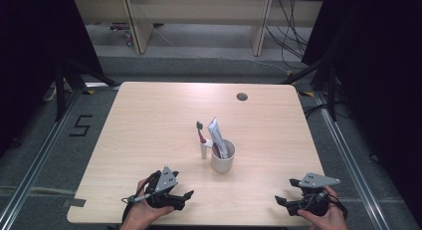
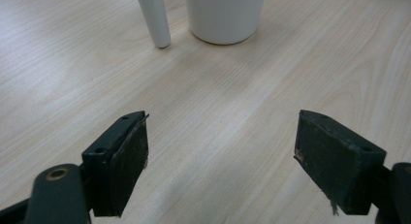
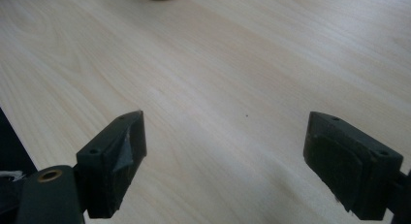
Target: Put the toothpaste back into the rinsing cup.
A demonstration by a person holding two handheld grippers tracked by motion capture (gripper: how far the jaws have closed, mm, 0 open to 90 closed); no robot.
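- Our left gripper (image 1: 185, 196) at the lower left of the high view and our right gripper (image 1: 279, 200) at the lower right both stand wide open, empty.
- The white cup (image 1: 222, 156) sits mid-frame, holding a toothpaste tube (image 1: 217, 135); a toothbrush (image 1: 201, 136) stands upright just beside it.
- We judge the cup rigid, smooth, breakable; we would grip its rim wall. The tube looks soft and light.

A high camera looks forward and down over the table (image 1: 149, 120); both gripper cameras skim it closely, sharing the white cup (image 2: 225, 15).
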